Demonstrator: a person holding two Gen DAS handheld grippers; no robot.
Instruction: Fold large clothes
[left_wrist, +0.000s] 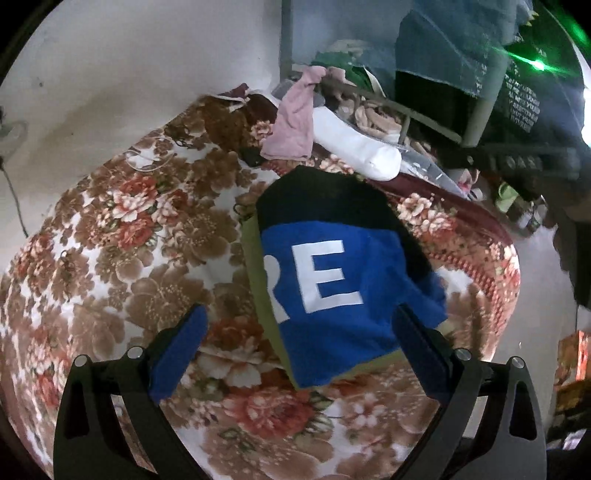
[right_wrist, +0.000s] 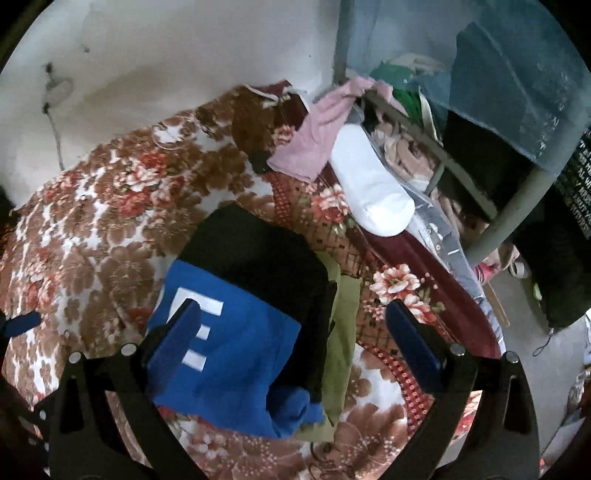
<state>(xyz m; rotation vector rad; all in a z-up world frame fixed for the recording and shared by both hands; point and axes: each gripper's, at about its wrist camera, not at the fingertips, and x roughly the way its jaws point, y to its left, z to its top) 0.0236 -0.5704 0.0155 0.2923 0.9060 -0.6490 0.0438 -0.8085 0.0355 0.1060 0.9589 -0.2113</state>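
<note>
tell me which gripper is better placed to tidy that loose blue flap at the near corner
Right, probably. The loose blue flap lies between the open right gripper's fingers; the left gripper, also open, has it beside one finger.

Folded garment (left_wrist: 332, 280) lying on bed (left_wrist: 129, 258), between and just ahead of left gripper (left_wrist: 299, 347); sock (left_wrist: 362, 147) and cloth (left_wrist: 291, 122) farther ahead, right.

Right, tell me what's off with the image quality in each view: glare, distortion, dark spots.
Left wrist view: a green lens flare streaks the top right, and fisheye bulges the floral blanket. Right wrist view: no flare; the grey frame post bows, and the black part of the folded sweatshirt shows no detail. Both: black vignette corners, soft edges.
</note>
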